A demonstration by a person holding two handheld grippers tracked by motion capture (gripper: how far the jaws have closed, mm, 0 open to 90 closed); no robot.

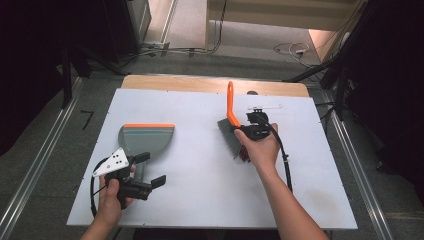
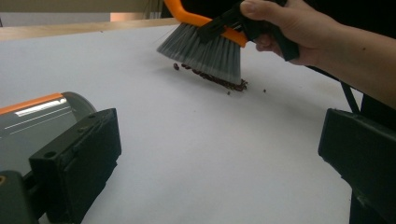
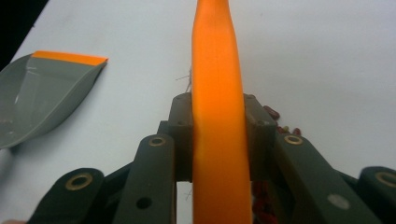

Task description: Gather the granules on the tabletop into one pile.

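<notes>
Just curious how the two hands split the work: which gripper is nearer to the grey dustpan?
Left. The left gripper sits open right beside the dustpan, while the right gripper clamps the brush across the table.

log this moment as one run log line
right gripper: shut on brush | left gripper: open beside dustpan | beans: under bristles

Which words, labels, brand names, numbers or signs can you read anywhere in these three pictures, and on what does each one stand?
None can be read.
Orange-handled brush with grey bristles: plain, no lettering.
Grey plastic dustpan with an orange lip: plain, no lettering.
White table top: no print.
Right tool and left tool: black jaws and brass-ringed holes, no marks that can be made out.
</notes>
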